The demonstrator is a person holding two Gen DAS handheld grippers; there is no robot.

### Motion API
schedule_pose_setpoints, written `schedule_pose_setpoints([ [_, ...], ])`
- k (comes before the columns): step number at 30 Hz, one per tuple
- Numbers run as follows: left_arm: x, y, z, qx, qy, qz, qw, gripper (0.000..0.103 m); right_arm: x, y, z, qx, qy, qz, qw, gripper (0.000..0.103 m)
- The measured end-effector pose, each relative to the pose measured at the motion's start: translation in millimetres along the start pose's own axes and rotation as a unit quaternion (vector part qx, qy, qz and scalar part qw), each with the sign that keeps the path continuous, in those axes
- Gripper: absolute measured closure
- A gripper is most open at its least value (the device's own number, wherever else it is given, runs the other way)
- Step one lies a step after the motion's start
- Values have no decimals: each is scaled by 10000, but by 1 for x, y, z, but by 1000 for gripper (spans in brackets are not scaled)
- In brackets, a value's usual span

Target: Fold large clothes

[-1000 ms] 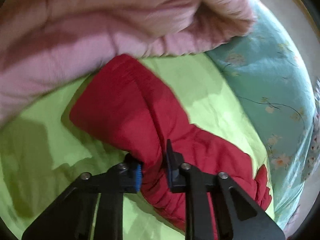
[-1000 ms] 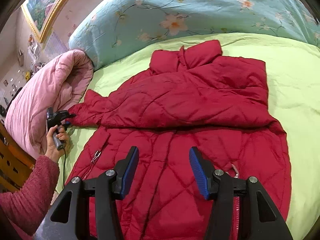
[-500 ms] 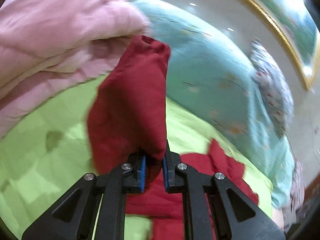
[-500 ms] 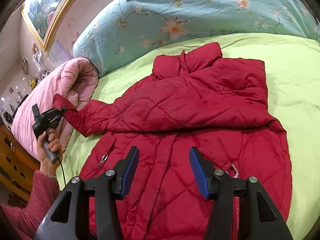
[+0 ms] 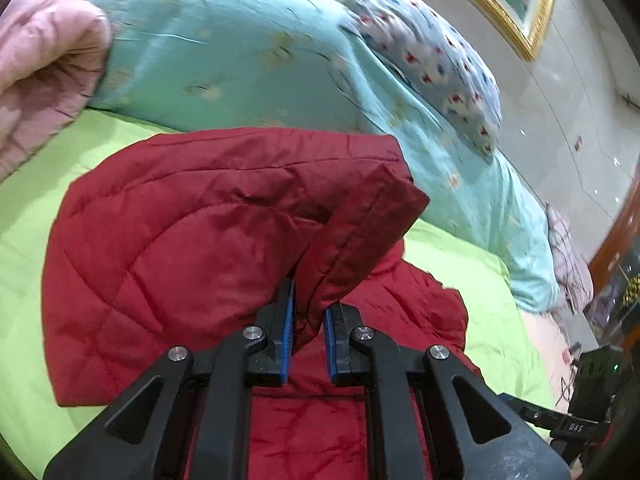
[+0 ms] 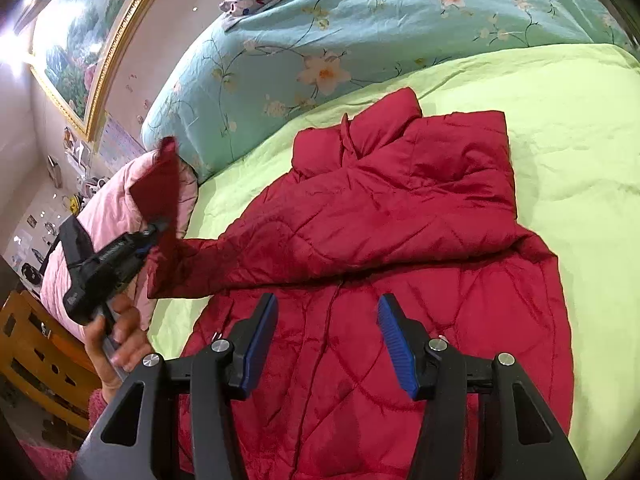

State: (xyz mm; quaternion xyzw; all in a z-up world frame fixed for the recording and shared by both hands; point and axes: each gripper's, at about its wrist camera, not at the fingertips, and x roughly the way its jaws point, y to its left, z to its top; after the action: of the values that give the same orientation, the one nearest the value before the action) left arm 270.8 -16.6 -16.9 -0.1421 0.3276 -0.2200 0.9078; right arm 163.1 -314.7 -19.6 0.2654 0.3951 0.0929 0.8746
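Left gripper (image 5: 307, 330): blue pads pinched on the cuff end of a red quilted jacket's sleeve (image 5: 356, 236), lifted clear of the bedding. Right gripper (image 6: 327, 344): fingers spread wide, gripping nothing, poised over the lower front of the red quilted jacket (image 6: 384, 248). Jacket spread flat on a lime-green bedsheet (image 6: 572, 128), collar toward a teal floral duvet (image 6: 320, 40). Beside the raised sleeve, a pink quilt (image 6: 108, 208), rolled. Above the duvet, a patterned pillow (image 5: 432, 56), perhaps printed with small animals. Gold-framed painting (image 6: 76, 40) on the wall.
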Motion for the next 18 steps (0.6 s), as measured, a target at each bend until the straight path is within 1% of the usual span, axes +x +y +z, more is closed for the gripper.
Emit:
schedule_pose_setpoints([
  [5, 20, -36, -12, 307, 237, -115, 9992, 93, -6, -7, 4, 87, -90, 29, 9999, 48],
  [10, 53, -73, -24, 631, 546, -177, 9964, 93, -14, -24, 9, 310, -222, 26, 9993, 48],
  [15, 83, -98, -39, 850, 826, -163, 9928, 93, -21, -42, 20, 469, -325, -6, 9984, 48],
  [18, 94, -110, -47, 940, 921, -263, 9910, 93, -21, -50, 25, 554, -373, 32, 9978, 48],
])
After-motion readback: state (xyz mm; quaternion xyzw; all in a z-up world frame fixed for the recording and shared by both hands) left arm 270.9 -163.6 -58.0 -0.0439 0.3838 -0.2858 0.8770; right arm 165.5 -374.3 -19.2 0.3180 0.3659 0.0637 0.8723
